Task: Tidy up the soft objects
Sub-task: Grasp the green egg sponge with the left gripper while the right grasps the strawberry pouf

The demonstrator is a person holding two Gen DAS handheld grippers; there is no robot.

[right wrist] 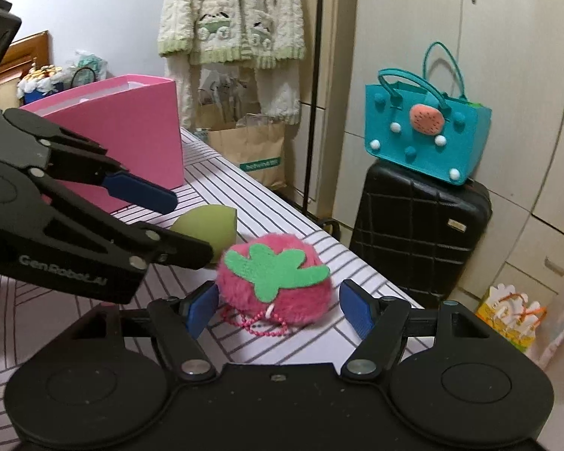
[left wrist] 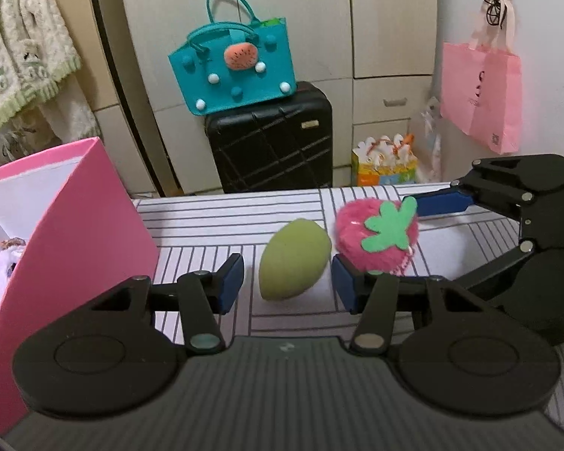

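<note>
Pink box [left wrist: 75,225] left of green sponge [left wrist: 293,259], strawberry plush [right wrist: 274,282] near table [right wrist: 319,248] edge, left claw [left wrist: 287,285] & right claw [right wrist: 278,310] open, each w/ toy between.

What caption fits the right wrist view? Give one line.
Right claw open around a pink plush strawberry on the striped table, left claw straddling the green sponge.
</note>
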